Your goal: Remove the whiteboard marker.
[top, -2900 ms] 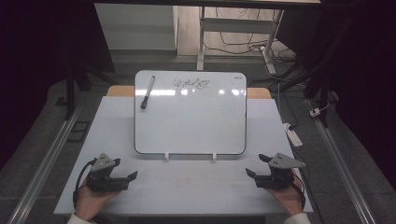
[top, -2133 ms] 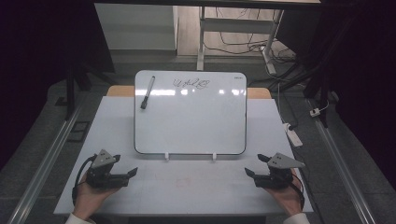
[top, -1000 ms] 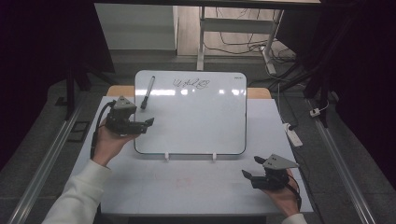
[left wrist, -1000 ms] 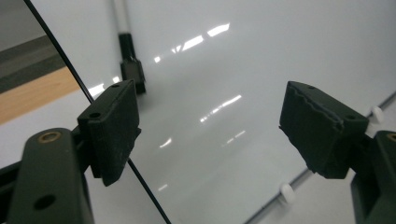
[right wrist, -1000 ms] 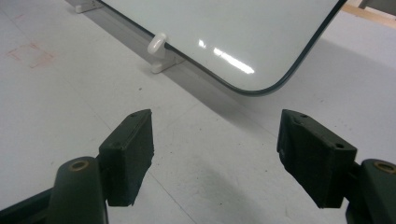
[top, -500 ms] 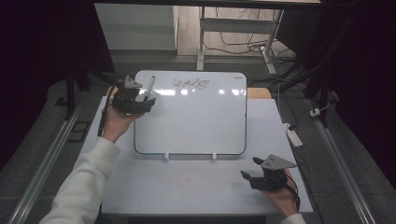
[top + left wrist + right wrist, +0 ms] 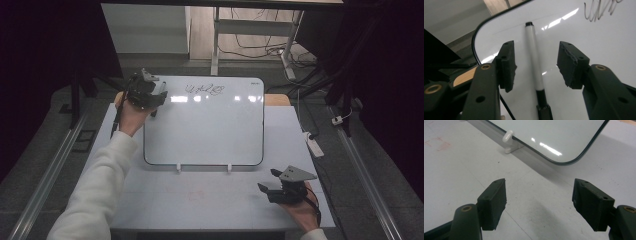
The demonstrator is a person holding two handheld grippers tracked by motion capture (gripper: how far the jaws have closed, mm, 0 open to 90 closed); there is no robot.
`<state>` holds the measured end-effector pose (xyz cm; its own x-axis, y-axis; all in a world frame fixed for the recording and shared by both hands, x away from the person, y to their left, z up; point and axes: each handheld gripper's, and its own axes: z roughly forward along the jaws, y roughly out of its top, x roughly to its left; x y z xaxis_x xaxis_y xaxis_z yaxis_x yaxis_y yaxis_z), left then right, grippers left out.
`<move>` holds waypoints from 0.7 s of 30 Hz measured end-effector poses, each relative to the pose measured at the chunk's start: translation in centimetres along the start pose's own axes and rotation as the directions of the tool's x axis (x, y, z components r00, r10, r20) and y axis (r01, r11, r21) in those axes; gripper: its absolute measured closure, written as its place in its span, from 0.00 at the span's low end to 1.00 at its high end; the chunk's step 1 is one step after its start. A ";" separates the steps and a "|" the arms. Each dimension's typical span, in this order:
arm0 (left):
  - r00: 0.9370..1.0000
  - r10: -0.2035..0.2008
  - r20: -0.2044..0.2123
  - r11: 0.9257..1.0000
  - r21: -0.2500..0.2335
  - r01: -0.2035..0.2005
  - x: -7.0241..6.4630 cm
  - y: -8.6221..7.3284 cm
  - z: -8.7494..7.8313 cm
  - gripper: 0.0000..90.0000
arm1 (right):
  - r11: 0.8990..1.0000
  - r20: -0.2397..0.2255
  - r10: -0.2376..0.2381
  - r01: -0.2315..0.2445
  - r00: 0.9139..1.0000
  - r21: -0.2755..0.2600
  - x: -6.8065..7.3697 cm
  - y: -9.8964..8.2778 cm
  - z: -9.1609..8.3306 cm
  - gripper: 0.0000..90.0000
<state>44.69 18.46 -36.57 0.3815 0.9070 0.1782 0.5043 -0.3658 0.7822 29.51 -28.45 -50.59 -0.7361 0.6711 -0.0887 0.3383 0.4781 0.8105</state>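
A white marker [image 7: 534, 62] with a black cap lies on the whiteboard [image 7: 210, 125] near its top left corner. My left gripper [image 7: 150, 100] hovers over it, one jaw on each side of the marker [image 7: 161, 91]. In the left gripper view [image 7: 536, 66] the pads stand apart from the marker with gaps on both sides; the jaws have just been closing around it. Black scribbled writing [image 7: 205, 89] sits at the top middle of the board. My right gripper [image 7: 270, 191] rests open on the table at the front right, nothing between its jaws [image 7: 539, 205].
The whiteboard stands on two small white clips [image 7: 178, 168] at its near edge, one seen close up as a white clip [image 7: 507, 136]. A white power strip [image 7: 313, 145] lies off the table's right side. Metal rails run along both sides. A faint red mark [image 7: 195, 192] is on the table.
My left hand has travelled from the board's left edge up to its top left corner, over the marker, and its jaws have narrowed around it. The right gripper has stayed in place.
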 end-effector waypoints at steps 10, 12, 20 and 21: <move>1.000 0.007 -0.019 1.000 0.017 -0.007 -0.2 1.1 1.3 0.66 | 1.000 0.002 -0.005 0.005 1.000 0.003 0.1 0.0 0.1 0.30; 1.000 0.007 -0.022 1.000 0.023 -0.006 -0.2 1.2 1.5 0.68 | 1.000 0.001 -0.005 0.005 1.000 0.008 0.1 0.0 0.1 0.30; 0.999 0.014 -0.030 1.000 0.021 -0.013 -0.2 1.3 1.9 0.82 | 1.000 0.006 -0.007 0.007 1.000 0.009 0.1 0.0 0.1 0.30; 0.999 0.015 -0.031 1.000 0.020 -0.014 -0.2 1.3 1.9 0.85 | 1.000 0.006 -0.005 0.005 1.000 0.012 0.1 0.0 0.1 0.30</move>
<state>46.71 17.37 -36.72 0.3646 0.9075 0.2085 0.5139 -0.3828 0.7677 29.53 -28.34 -50.70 -0.7341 0.6722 -0.0959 0.3419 0.4880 0.8031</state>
